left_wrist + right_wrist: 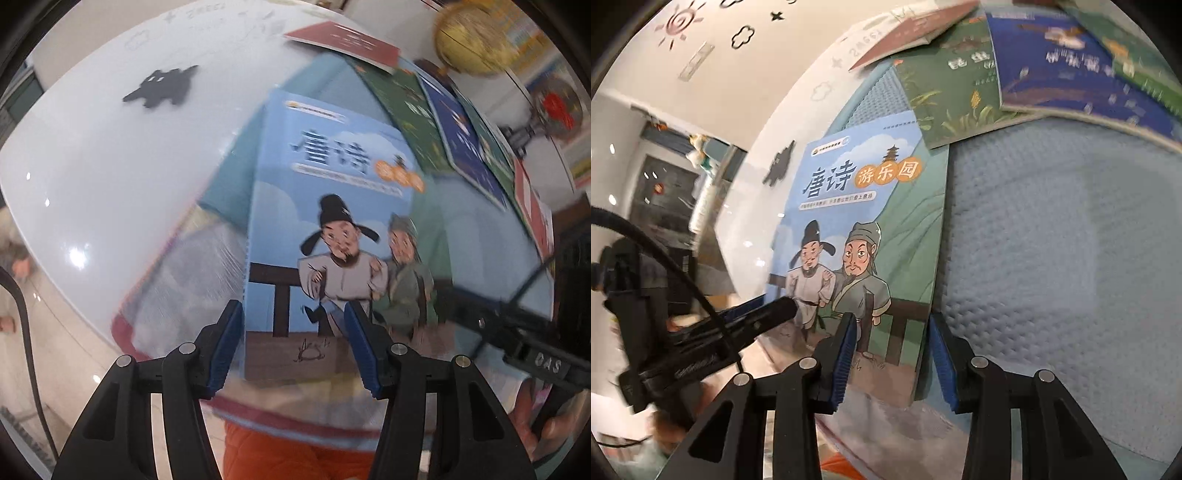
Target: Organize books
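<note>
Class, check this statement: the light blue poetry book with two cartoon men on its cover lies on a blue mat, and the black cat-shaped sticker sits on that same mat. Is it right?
Not quite. The black cat-shaped sticker sits on the white table, beside the blue mat, not on it. The left wrist view shows this. The light blue poetry book does lie on the mat.

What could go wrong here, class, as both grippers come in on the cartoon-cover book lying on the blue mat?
1. The right gripper straddles only the near corner of the cartoon-cover book; a corner grip may let it swing or slip.
2. The left gripper is beside it, so the two tools could collide.
3. Dragging the book could ruck up the blue mat and shift the overlapping books behind.
</note>
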A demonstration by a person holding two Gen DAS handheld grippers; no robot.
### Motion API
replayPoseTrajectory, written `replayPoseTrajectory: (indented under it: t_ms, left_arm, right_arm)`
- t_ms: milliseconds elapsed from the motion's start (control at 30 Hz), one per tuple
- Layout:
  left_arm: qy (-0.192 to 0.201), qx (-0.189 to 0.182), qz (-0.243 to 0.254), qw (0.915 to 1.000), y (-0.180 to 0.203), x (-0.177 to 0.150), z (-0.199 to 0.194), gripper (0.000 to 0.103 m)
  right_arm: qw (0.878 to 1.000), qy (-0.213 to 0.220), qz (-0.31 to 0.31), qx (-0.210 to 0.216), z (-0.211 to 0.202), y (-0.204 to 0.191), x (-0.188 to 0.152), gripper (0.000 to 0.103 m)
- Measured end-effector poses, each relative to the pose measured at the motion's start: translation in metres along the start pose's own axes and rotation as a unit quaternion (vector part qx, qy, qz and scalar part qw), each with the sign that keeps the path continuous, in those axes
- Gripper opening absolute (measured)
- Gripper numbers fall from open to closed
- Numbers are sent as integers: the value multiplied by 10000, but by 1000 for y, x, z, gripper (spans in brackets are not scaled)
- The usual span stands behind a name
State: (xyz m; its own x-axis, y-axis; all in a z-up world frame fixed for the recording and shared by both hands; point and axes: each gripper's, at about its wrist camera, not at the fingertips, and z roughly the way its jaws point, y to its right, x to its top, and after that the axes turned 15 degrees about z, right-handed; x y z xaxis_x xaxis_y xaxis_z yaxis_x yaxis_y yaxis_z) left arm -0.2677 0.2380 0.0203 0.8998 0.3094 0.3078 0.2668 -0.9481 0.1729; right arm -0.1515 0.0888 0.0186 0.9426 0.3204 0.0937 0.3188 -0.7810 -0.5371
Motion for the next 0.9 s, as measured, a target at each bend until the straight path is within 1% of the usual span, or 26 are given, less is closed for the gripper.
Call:
replayPoseTrajectory:
  t_ms: [100, 200, 233, 300, 333, 367, 400, 433, 500, 567, 633, 700, 733, 833, 900]
  left_arm:
    - [-2, -101, 73, 9999, 18, -13, -5, 53]
    - [-140, -335, 438, 9984, 41, -27, -8, 53]
    - [-180, -406, 690, 9966, 55, -32, -9, 53]
    - [-258, -463, 1155, 9919, 79, -37, -9, 53]
    - [-291, -537, 1422, 9880, 95, -38, -7, 53]
    - [-309, -636, 1570, 9851, 105, -37, -5, 53]
    - [-345, -824, 1758, 9804, 121, -34, -2, 53]
    - [-371, -927, 1845, 9778, 129, -33, -1, 53]
    - [-357, -1128, 2263, 9668, 165, -20, 7, 53]
    - [-272, -1181, 2672, 9560, 197, -9, 13, 53]
    - [-223, -1312, 2992, 9449, 230, 8, 23, 53]
    - [-164, -1357, 3264, 9353, 256, 18, 29, 53]
    - [-128, -1375, 3429, 9292, 274, 21, 32, 53]
    - [-237, -1515, 3688, 9168, 309, 32, 47, 53]
    - [-308, -1577, 3824, 9099, 324, 36, 54, 53]
  right_arm:
    - [10000, 11, -81, 1, -11, 4, -10, 40]
    - [9998, 24, -189, -65, -32, 11, -27, 41]
    - [9997, 16, -219, -121, -37, 14, -35, 41]
    - [9997, 14, -125, -188, -54, 32, -55, 42]
    - [9998, 30, -6, -186, -61, 41, -62, 42]
    - [9996, 63, 185, -191, -71, 54, -70, 42]
    - [9990, 121, 381, -204, -78, 65, -75, 41]
    - [9976, 220, 618, -208, -88, 79, -82, 41]
    - [9924, 475, 1112, -227, -110, 110, -95, 41]
    - [9860, 719, 1475, -294, -124, 132, -102, 41]
    - [9776, 973, 1790, -532, -136, 154, -107, 41]
    - [9682, 1213, 2065, -724, -149, 173, -112, 41]
    - [9618, 1351, 2251, -777, -155, 184, -114, 41]
    - [9391, 1664, 2836, -994, -167, 213, -115, 41]
    - [9197, 1861, 3267, -1128, -173, 232, -116, 41]
